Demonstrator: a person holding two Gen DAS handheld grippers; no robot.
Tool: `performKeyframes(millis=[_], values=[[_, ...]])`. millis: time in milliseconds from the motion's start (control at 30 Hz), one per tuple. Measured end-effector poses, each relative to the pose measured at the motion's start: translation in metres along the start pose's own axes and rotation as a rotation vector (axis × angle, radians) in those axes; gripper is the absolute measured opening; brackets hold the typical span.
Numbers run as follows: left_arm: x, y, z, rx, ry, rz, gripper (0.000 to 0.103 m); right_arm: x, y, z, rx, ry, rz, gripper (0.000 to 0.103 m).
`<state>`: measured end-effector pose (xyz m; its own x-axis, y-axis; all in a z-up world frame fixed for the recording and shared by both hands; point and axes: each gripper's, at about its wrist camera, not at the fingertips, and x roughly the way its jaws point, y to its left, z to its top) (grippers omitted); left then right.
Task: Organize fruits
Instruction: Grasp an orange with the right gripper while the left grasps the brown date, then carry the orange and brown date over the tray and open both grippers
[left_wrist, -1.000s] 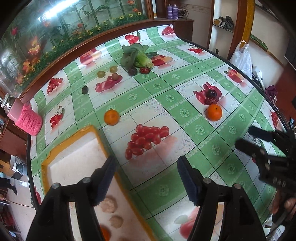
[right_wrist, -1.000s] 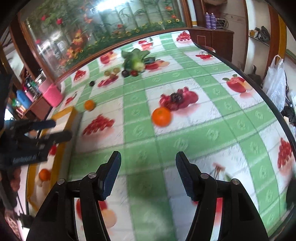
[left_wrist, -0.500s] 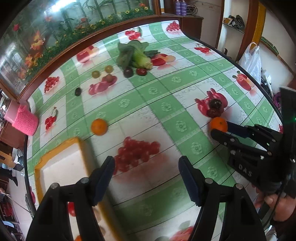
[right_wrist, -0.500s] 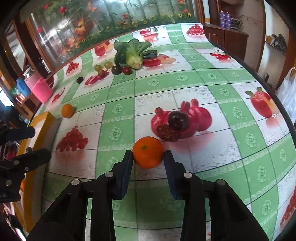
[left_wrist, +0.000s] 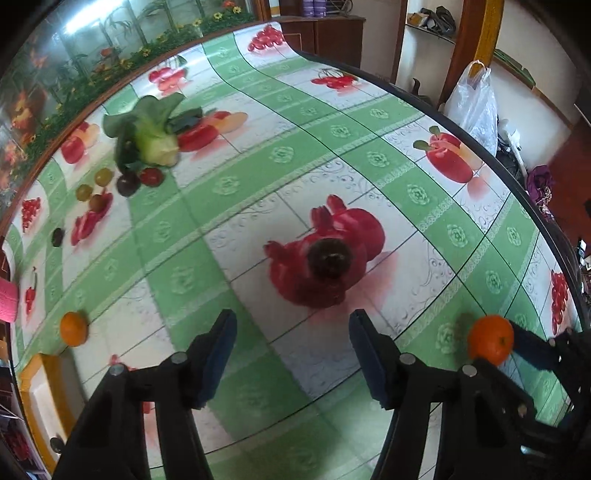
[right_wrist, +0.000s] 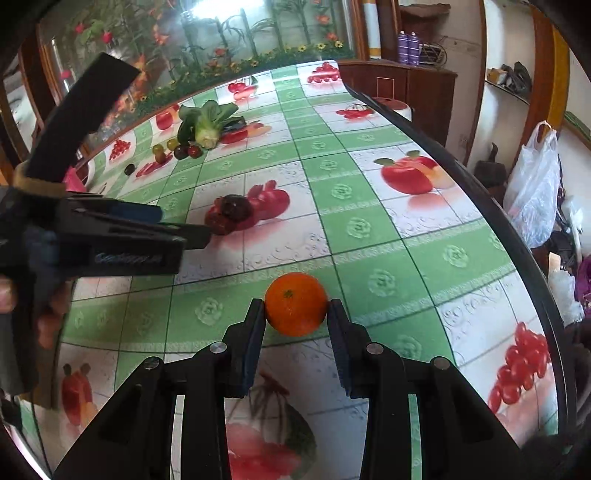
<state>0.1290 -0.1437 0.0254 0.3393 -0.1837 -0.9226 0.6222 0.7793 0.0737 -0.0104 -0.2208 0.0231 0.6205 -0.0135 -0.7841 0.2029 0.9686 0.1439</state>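
Observation:
My right gripper (right_wrist: 296, 314) is shut on an orange (right_wrist: 296, 303) just above the fruit-print tablecloth; it also shows at the right of the left wrist view (left_wrist: 490, 339). My left gripper (left_wrist: 291, 343) is open and empty, just short of a dark plum (left_wrist: 330, 257) lying on a printed pomegranate. The plum shows in the right wrist view (right_wrist: 236, 206) too, by the left gripper's fingers (right_wrist: 192, 236). A second orange (left_wrist: 74, 328) lies at the left, near the corner of a yellow-rimmed tray (left_wrist: 27, 373).
A bok choy (left_wrist: 151, 136) lies at the far side with several small fruits around it: a dark plum (left_wrist: 128, 183), a red one (left_wrist: 151, 176), green ones (left_wrist: 103, 176). A pink basket (left_wrist: 7, 299) stands at the left edge. The table edge curves along the right.
My right gripper closed on the orange and lifted it slightly. My left gripper swung right, away from the tray and printed grapes, toward the plum.

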Motion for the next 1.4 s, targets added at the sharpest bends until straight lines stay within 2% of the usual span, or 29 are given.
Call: performKeyframes(millis=[133, 200, 233, 267, 567, 967, 1167, 1400], values=[[0.009, -0.006, 0.002, -0.001, -0.003, -0.007, 0.059, 0.001, -0.002, -0.001, 0.014, 0.005, 0.015, 0.034], [0.009, -0.006, 0.004, -0.015, -0.016, -0.026, 0.052, 0.003, -0.002, -0.001, 0.017, 0.008, 0.021, 0.034], [0.010, -0.005, 0.005, -0.024, -0.021, -0.049, 0.040, 0.003, -0.002, -0.001, 0.019, 0.009, 0.024, 0.034], [0.009, -0.005, 0.005, -0.033, -0.024, -0.062, 0.033, 0.004, -0.001, -0.001, 0.020, 0.009, 0.029, 0.034], [-0.001, -0.014, -0.007, 0.045, -0.066, -0.002, 0.033, 0.005, 0.004, -0.001, 0.019, 0.010, 0.044, 0.034], [-0.033, 0.000, -0.037, 0.065, -0.104, -0.029, 0.033, -0.006, 0.015, -0.013, 0.034, 0.018, 0.022, 0.034], [-0.051, 0.025, -0.059, 0.048, -0.105, -0.067, 0.033, -0.016, 0.031, -0.025, 0.035, 0.020, 0.007, 0.034], [-0.076, 0.069, -0.090, 0.021, -0.115, -0.074, 0.033, -0.025, 0.067, -0.039, 0.030, 0.021, 0.018, 0.034]])
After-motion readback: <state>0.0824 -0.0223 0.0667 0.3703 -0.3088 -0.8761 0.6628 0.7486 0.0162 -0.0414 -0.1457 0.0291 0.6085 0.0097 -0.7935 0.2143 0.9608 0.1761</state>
